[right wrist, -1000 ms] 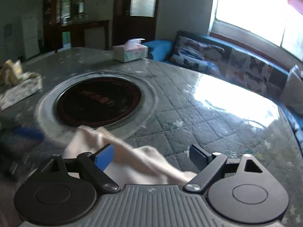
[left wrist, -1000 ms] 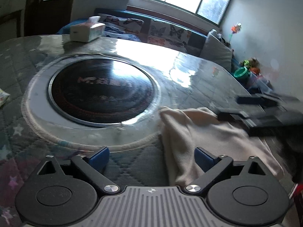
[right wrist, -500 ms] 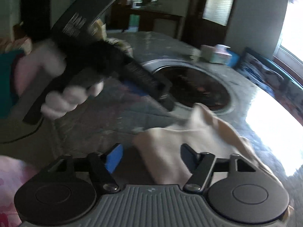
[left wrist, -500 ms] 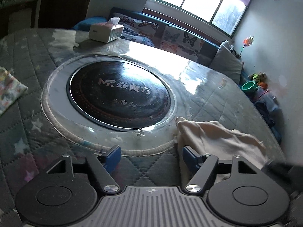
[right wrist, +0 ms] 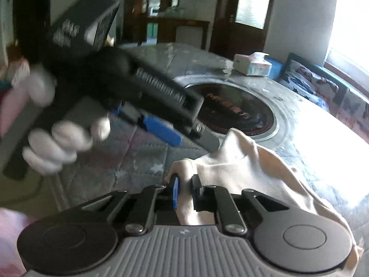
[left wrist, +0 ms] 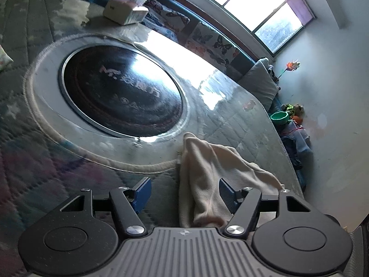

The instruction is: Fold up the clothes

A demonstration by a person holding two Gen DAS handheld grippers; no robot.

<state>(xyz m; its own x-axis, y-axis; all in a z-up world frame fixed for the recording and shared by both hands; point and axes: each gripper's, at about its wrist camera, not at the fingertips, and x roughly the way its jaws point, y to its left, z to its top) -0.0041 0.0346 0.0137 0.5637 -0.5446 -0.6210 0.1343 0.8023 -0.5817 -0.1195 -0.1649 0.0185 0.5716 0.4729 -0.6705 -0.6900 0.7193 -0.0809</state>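
A cream cloth (left wrist: 207,170) lies bunched on the quilted table near the round black cooktop (left wrist: 122,92). My left gripper (left wrist: 184,191) is open, its jaws wide apart, with the cloth's near end between them. In the right wrist view my right gripper (right wrist: 185,191) is shut on a fold of the cream cloth (right wrist: 249,164) and lifts it a little. The left gripper (right wrist: 196,136) also shows in the right wrist view, held by a white-gloved hand (right wrist: 62,138), with its fingertip touching the cloth's edge.
A tissue box (left wrist: 125,11) stands at the table's far side, also in the right wrist view (right wrist: 251,64). A sofa with butterfly cushions (left wrist: 207,39) runs under the window. A patterned cloth (left wrist: 4,56) lies at the left edge. The table's right edge (left wrist: 283,152) is close.
My right gripper has closed on the cloth and raised a fold. The left gripper has tilted and moved in over the cloth's near end, staying open.
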